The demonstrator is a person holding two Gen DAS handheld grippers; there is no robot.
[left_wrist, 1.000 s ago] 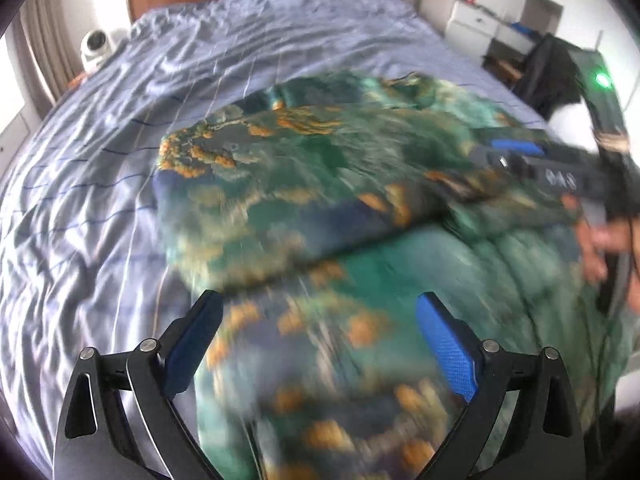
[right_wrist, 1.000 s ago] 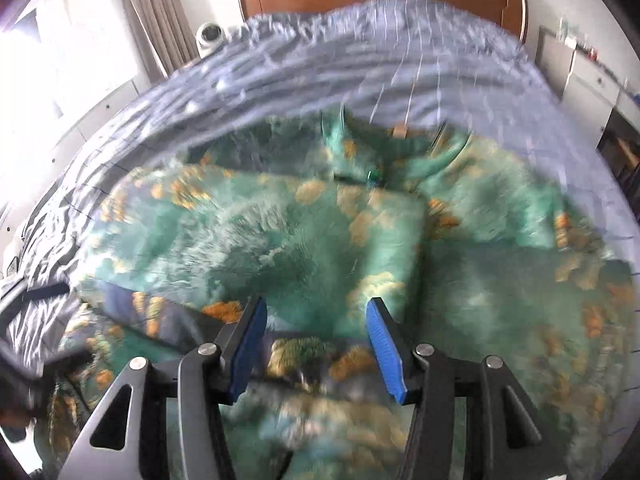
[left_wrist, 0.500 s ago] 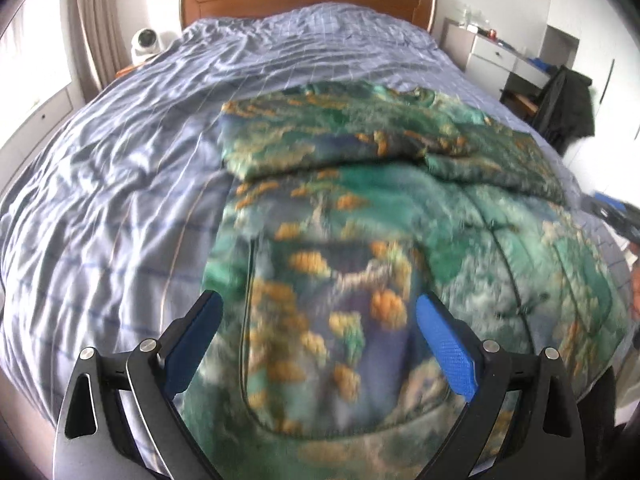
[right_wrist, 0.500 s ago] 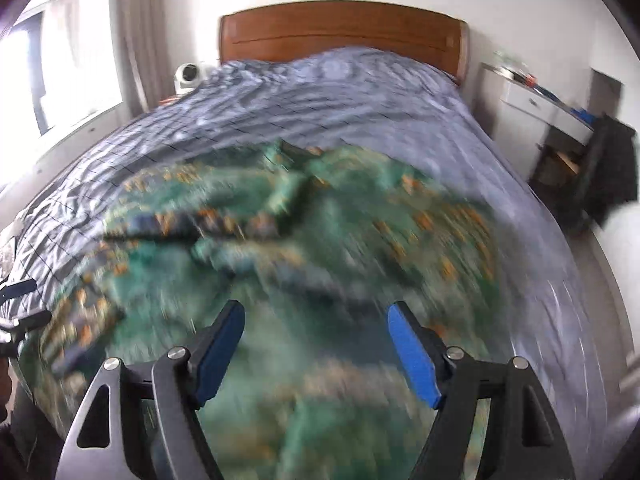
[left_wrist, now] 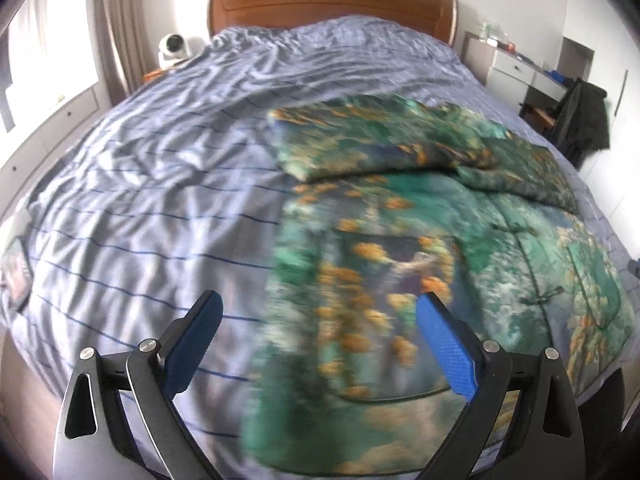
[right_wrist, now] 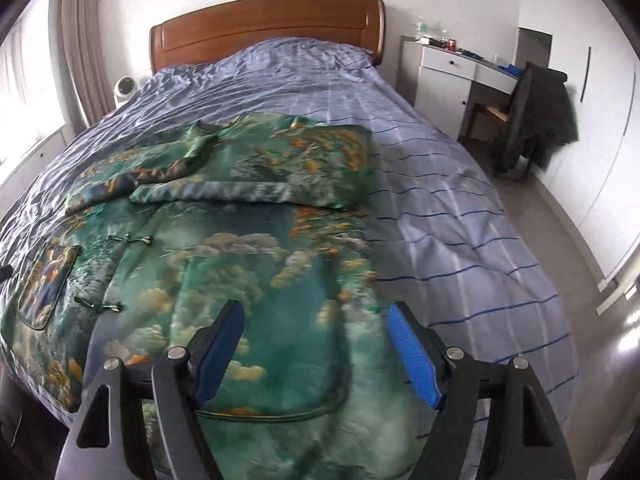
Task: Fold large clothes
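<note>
Bed point(right_wrist: 460, 216) – green/orange jacket point(right_wrist: 256, 264), sleeves folded in.

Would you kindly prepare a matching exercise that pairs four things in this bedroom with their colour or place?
Things:
1. headboard
2. jacket
3. dark coat
4. right gripper

Descriptions:
A. green with orange patches, spread on the bed
B. hung over a chair
C. brown wood
D. open, blue pads

Pairs: 1-C, 2-A, 3-B, 4-D

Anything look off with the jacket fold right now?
The green patterned jacket lies flat on the bed, both sleeves folded across its chest. They overlap unevenly, the collar bunched beside them. Nothing looks damaged.
</note>
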